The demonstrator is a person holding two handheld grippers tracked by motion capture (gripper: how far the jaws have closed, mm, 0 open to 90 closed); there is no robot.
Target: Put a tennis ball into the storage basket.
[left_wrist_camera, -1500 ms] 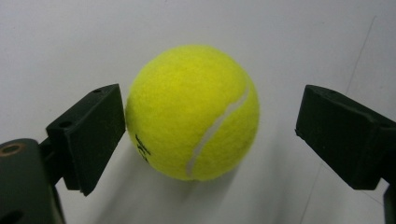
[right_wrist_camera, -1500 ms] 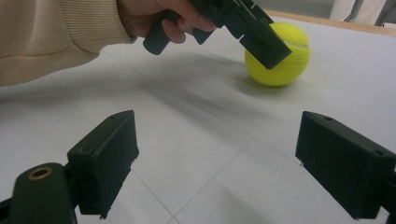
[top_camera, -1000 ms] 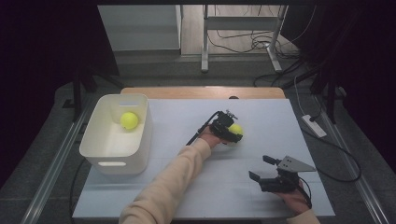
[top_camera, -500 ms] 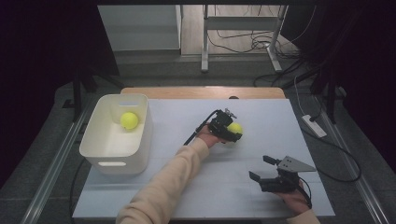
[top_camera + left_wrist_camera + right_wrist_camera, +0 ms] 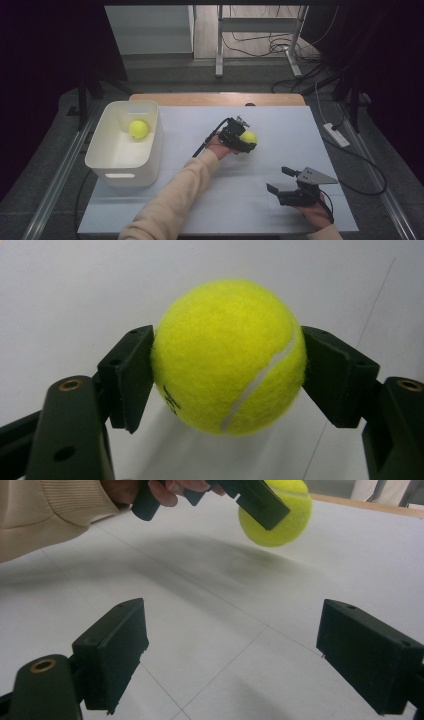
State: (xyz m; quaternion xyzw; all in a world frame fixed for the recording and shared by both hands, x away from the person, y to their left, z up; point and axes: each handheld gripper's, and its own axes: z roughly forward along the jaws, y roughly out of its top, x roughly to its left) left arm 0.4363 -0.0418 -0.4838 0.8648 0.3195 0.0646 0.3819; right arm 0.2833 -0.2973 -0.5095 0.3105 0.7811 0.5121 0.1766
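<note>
My left gripper is shut on a yellow tennis ball over the middle of the white table. In the left gripper view both black pads press the sides of the ball, which hangs a little above the surface. A second tennis ball lies inside the white bin at the left. My right gripper rests near the front right of the table, open, with nothing between its pads. From there the held ball appears at the top.
A wooden strip runs along the table's far edge. A power strip and cables lie on the floor to the right. Metal stand legs rise behind the table.
</note>
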